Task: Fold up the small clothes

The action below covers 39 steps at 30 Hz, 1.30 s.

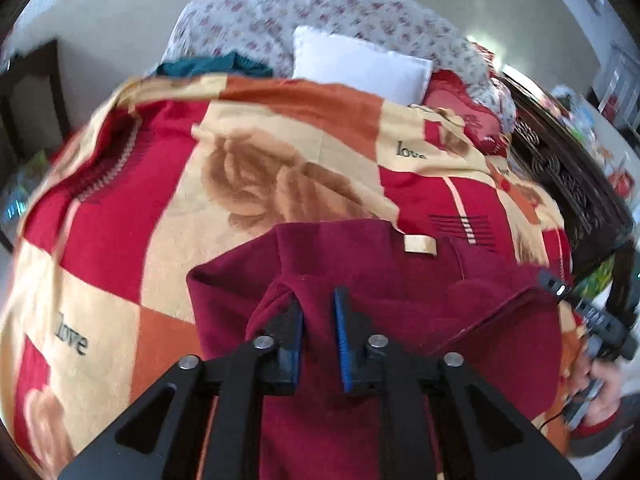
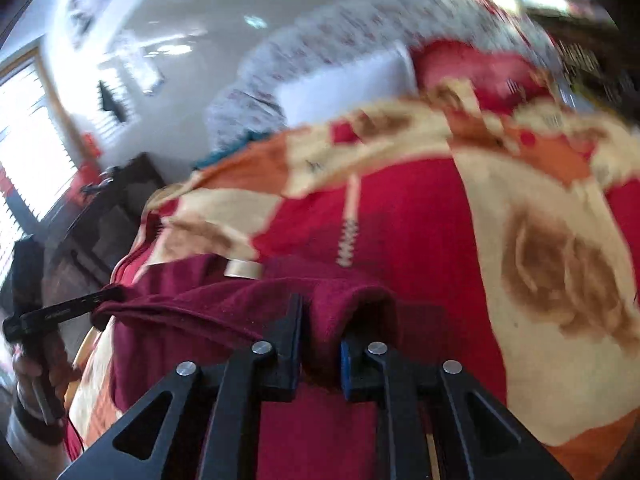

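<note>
A dark red fleece garment [image 1: 400, 300] lies on a red, cream and orange patterned blanket [image 1: 200, 200], with a cream label [image 1: 420, 245] near its far edge. My left gripper [image 1: 319, 312] is shut on a bunched fold of the garment at its left side. My right gripper [image 2: 320, 328] is shut on another fold of the same garment [image 2: 224, 304], which drapes over its fingers. The right gripper shows in the left wrist view [image 1: 592, 316] at the garment's right edge, and the left gripper shows in the right wrist view [image 2: 60, 314] at the garment's left edge.
A white pillow [image 1: 360, 60], a floral quilt [image 1: 340, 12] and a teal cloth [image 1: 212, 66] lie at the far end of the bed. A dark carved bed frame [image 1: 568, 184] runs along the right. Dark furniture [image 2: 108, 216] stands left of the bed.
</note>
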Tool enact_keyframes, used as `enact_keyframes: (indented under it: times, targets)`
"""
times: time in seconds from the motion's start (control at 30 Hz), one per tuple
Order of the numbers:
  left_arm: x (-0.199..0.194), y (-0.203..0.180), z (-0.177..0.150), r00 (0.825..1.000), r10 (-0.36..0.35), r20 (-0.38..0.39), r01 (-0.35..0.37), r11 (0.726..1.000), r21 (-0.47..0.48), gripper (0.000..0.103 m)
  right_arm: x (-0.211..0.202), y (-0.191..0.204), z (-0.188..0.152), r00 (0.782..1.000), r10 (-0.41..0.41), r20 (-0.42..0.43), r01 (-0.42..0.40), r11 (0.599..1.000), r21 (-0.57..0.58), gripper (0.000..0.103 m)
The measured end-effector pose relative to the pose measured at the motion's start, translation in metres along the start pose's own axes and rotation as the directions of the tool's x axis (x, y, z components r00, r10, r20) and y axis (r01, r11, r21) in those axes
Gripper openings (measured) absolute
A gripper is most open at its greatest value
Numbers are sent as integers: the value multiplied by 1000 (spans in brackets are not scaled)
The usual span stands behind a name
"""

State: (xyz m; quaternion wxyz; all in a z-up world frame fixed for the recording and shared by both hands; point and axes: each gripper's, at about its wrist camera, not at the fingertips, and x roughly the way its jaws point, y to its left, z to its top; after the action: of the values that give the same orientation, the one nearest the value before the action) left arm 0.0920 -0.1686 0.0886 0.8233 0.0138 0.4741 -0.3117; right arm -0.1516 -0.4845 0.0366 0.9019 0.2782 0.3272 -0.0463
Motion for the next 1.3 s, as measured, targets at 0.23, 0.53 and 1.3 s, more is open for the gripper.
enact_keyframes:
  times: [0.23, 0.53, 1.3]
  targets:
    - [-47, 32, 3, 985, -51, 166, 76, 986, -148, 73, -53, 1, -2, 981, -40, 188, 41, 999, 1, 80]
    - [-25, -6, -13, 990, 61, 126, -66, 997, 32, 73, -9, 58, -9, 986, -140, 95, 161, 951, -263, 49]
    - [59, -5, 3, 953, 263, 150, -273, 961, 49, 86, 58, 24, 11, 958, -286, -21, 277, 942, -190, 51]
